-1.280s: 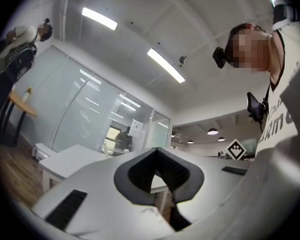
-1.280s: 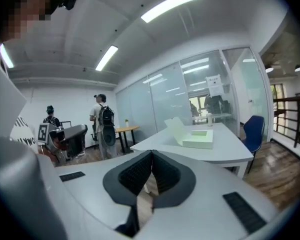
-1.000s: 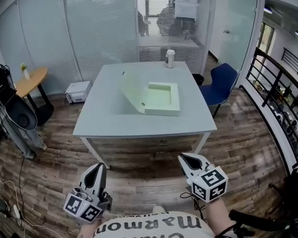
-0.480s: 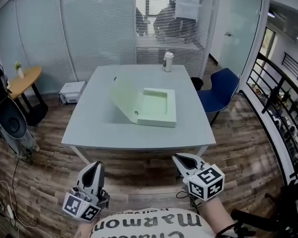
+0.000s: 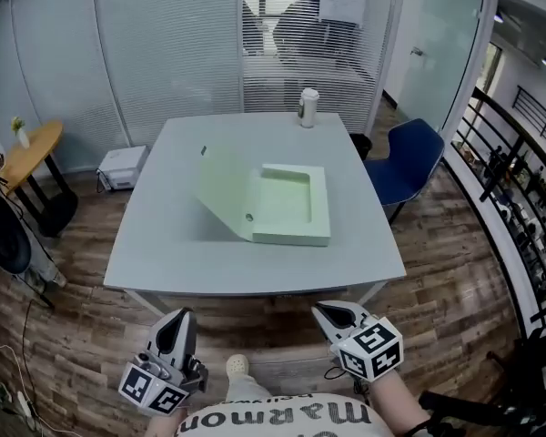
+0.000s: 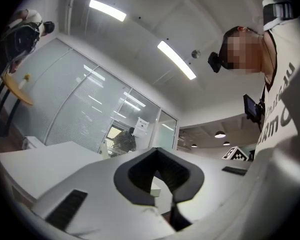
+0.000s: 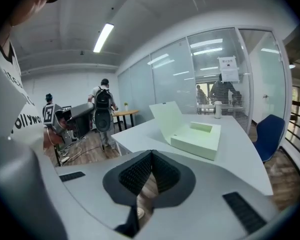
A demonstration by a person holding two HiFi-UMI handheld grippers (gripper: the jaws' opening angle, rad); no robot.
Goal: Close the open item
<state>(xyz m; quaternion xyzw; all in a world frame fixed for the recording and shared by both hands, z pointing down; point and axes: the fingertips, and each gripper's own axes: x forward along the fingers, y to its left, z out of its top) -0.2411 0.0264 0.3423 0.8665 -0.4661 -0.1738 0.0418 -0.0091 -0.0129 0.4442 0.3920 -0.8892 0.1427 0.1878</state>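
Note:
A pale green box (image 5: 291,209) lies on the grey table (image 5: 164,244), its lid (image 5: 226,182) standing open and tilted to the left. The right gripper view shows the same box (image 7: 199,136) and raised lid (image 7: 166,115) a good way ahead. Both grippers hang low near my body, short of the table's near edge. My left gripper (image 5: 179,320) is shut with nothing in it, and its tips (image 6: 157,150) meet. My right gripper (image 5: 328,311) is likewise shut and empty, with its tips (image 7: 151,154) closed.
A white cup (image 5: 308,107) stands at the table's far edge. A blue chair (image 5: 409,157) sits at the right of the table, a round wooden table (image 5: 27,148) and a white device (image 5: 120,167) on the floor at the left. A black railing (image 5: 519,217) runs along the right.
The table and box have come nearer and lower in the head view. Both grippers stay low and shut.

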